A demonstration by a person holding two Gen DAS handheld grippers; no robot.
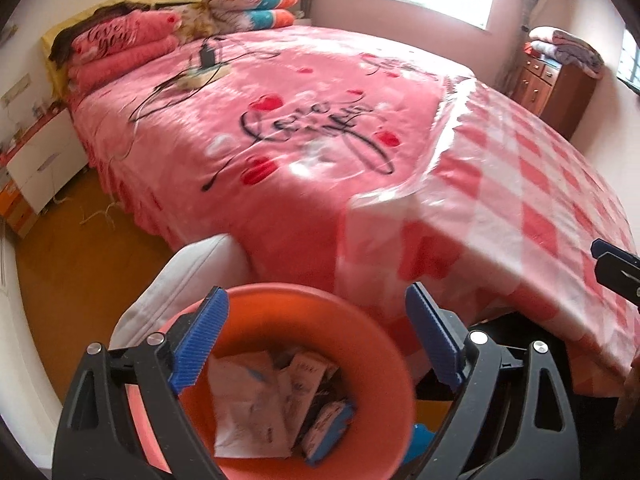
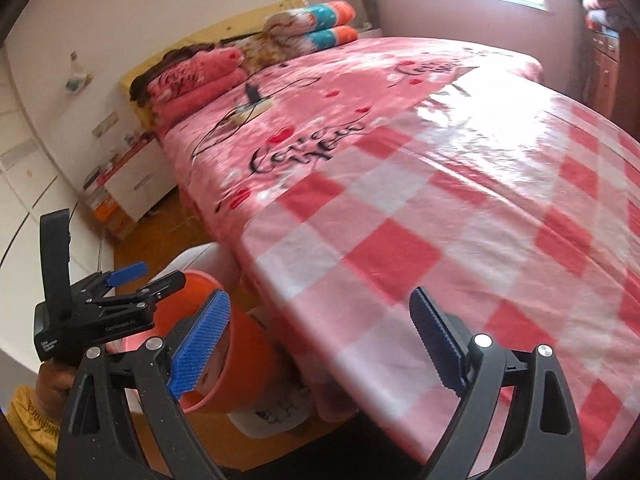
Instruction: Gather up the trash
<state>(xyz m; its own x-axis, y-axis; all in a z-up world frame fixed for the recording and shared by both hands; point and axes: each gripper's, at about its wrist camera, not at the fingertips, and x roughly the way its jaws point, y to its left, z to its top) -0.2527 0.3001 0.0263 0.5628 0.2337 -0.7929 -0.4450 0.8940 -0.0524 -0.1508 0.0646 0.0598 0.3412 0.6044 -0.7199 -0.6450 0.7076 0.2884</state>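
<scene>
An orange trash bin (image 1: pixel 360 340) stands on the floor at the foot of the bed, holding several crumpled white papers and wrappers (image 1: pixel 264 404). My left gripper (image 1: pixel 316 340) is open and empty, right above the bin's mouth. It also shows in the right wrist view (image 2: pixel 132 280), over the bin (image 2: pixel 240 356). My right gripper (image 2: pixel 320 344) is open and empty, over the edge of the red-and-white checked plastic sheet (image 2: pixel 460 240) on the bed. Its tip shows in the left wrist view (image 1: pixel 616 268).
A pink bed (image 1: pixel 304 120) fills the room, with folded blankets (image 1: pixel 120 48) and a charger with cables (image 1: pixel 208 56) near the head. A white bag (image 1: pixel 188 280) leans beside the bin. A white nightstand (image 1: pixel 44 164) stands left, a wooden cabinet (image 1: pixel 552 84) right.
</scene>
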